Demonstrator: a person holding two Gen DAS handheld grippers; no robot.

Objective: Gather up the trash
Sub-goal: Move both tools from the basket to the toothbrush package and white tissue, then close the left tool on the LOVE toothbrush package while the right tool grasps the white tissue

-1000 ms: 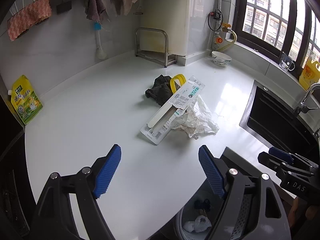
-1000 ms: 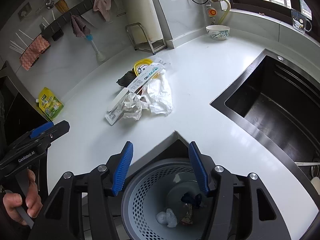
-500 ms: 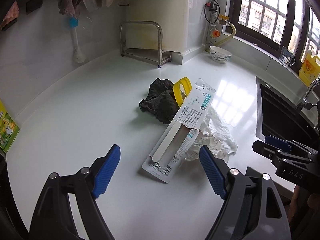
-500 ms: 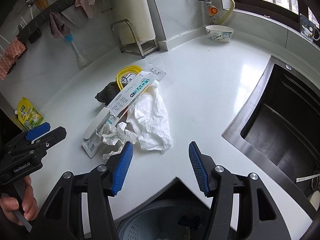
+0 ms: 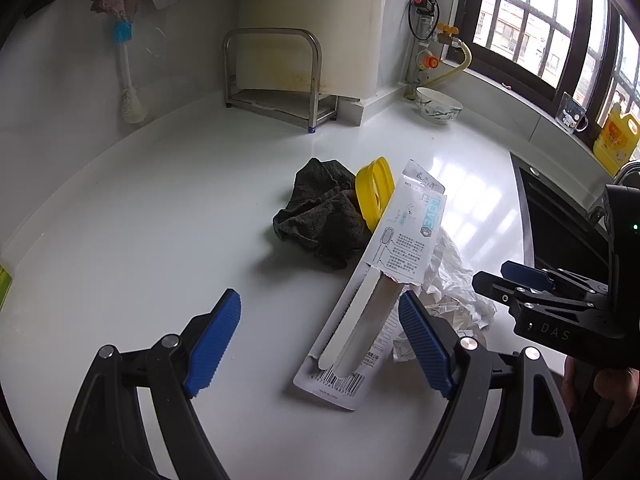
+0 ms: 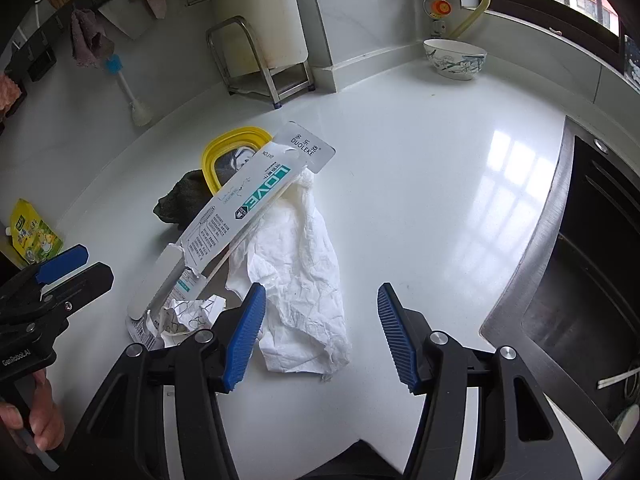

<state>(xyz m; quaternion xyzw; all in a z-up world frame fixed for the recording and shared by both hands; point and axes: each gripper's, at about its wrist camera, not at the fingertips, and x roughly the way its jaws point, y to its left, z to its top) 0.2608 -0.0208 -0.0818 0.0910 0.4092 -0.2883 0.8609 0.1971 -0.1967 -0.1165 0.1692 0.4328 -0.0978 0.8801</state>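
Left claw (image 5: 320,340) held open above the worktop (image 5: 160,220), packet (image 5: 372,292) lying between its tips, right claw (image 6: 320,332) spread open, tissue (image 6: 296,276) lying just ahead between its fingers, both empty.

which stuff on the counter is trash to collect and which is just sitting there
Trash: torn toothbrush package, white crumpled paper, small scribbled wad.
Lying about: dark cloth, yellow lid, bowl, metal rack, bottle brush.

Yellow lid (image 5: 374,194) partly hidden behind dark cloth (image 5: 320,216), packaging (image 5: 384,280).
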